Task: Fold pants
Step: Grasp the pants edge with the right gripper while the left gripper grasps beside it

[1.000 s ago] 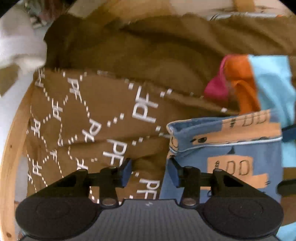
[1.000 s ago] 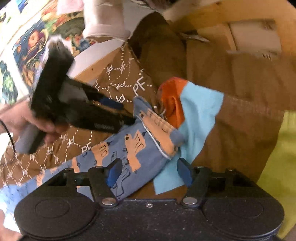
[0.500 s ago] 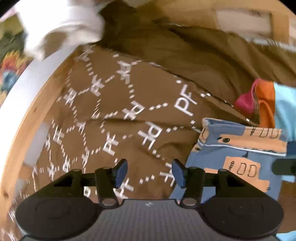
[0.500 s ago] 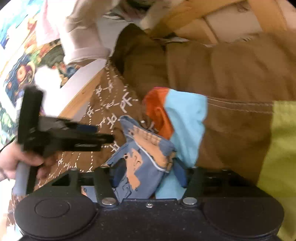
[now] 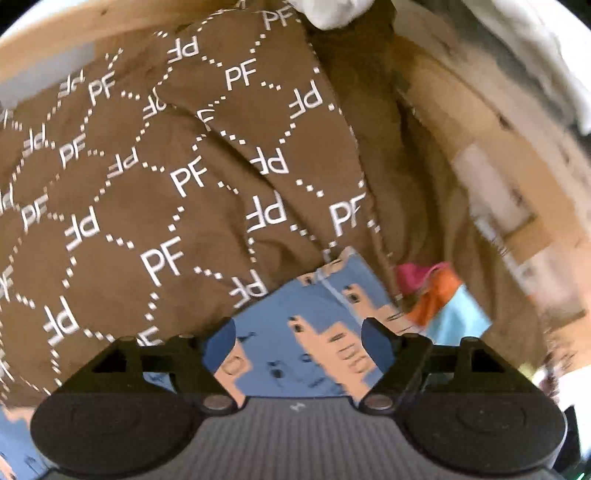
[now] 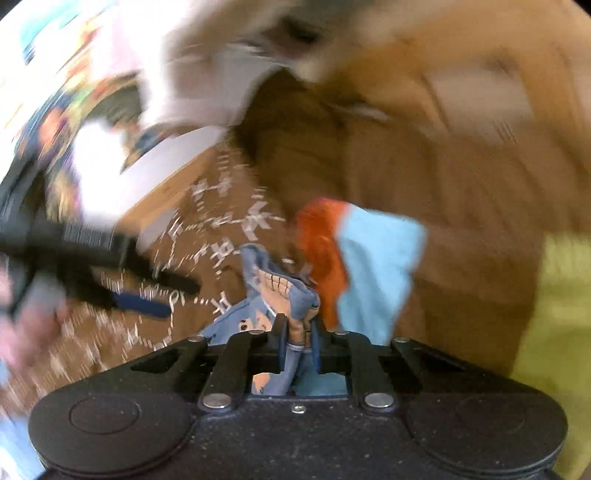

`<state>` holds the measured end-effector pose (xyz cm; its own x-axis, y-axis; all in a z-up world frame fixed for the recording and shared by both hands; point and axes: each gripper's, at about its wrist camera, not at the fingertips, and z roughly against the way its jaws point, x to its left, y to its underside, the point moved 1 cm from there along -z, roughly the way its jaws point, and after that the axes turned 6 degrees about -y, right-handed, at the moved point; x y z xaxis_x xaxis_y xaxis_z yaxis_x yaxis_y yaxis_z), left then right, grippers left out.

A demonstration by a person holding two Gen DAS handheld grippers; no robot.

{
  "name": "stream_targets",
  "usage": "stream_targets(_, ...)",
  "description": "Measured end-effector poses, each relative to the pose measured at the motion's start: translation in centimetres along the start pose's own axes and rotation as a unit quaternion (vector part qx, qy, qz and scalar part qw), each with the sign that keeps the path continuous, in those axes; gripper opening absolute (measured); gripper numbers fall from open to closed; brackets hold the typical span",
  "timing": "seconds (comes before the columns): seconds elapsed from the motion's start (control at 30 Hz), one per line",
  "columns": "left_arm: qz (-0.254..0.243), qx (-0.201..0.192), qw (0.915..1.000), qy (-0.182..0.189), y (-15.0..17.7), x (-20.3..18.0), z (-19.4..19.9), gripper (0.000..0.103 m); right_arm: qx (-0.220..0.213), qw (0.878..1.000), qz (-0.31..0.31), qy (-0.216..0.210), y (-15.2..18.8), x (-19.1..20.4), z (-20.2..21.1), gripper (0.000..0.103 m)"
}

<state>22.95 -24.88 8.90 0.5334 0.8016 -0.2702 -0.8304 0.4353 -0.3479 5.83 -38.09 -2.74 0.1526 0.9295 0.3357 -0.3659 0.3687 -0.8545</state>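
Note:
The small blue pants (image 5: 317,332) with orange animal prints lie on a brown blanket printed with white letters. My left gripper (image 5: 299,349) hovers over them, jaws opening and wide apart, nothing pressed between the pads. In the right wrist view my right gripper (image 6: 298,343) is closing, its pads pinched on a bunched end of the blue pants (image 6: 284,295). The left gripper (image 6: 159,295) shows there at the left, blurred, held by a hand (image 6: 22,332).
An orange and light blue cloth (image 6: 369,266) lies just right of the pants, with a pink bit (image 5: 413,277) beside it. Brown bedding (image 6: 443,166) fills the back. A yellow-green cover (image 6: 561,332) is at the right. A wooden rail (image 5: 110,33) borders the blanket.
My right gripper has closed onto the end of the pants. My left gripper has opened wider, rolled and lifted, so the pants now lie between its fingers in view.

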Motion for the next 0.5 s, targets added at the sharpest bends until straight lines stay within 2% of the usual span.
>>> stream_targets(0.13,-0.007,-0.001,0.9997,0.022,0.1,0.0,0.7,0.082,0.001,0.991,0.133,0.004,1.0,3.9,-0.2,0.013)
stream_targets(0.23,-0.006,0.012,0.9992,0.038,0.2,0.0,0.4,0.084,0.004,0.980,0.197,-0.002,1.9,5.9,-0.3,0.013)
stream_targets(0.37,0.005,0.031,0.9978,0.058,0.2,-0.2,-1.0,0.085,0.016,0.967,0.255,-0.003,3.1,7.5,-0.8,0.013)
stream_targets(0.5,0.007,0.050,0.9965,0.067,0.6,-0.3,-2.0,0.086,0.023,0.959,0.282,-0.006,3.9,8.2,-0.8,0.013)
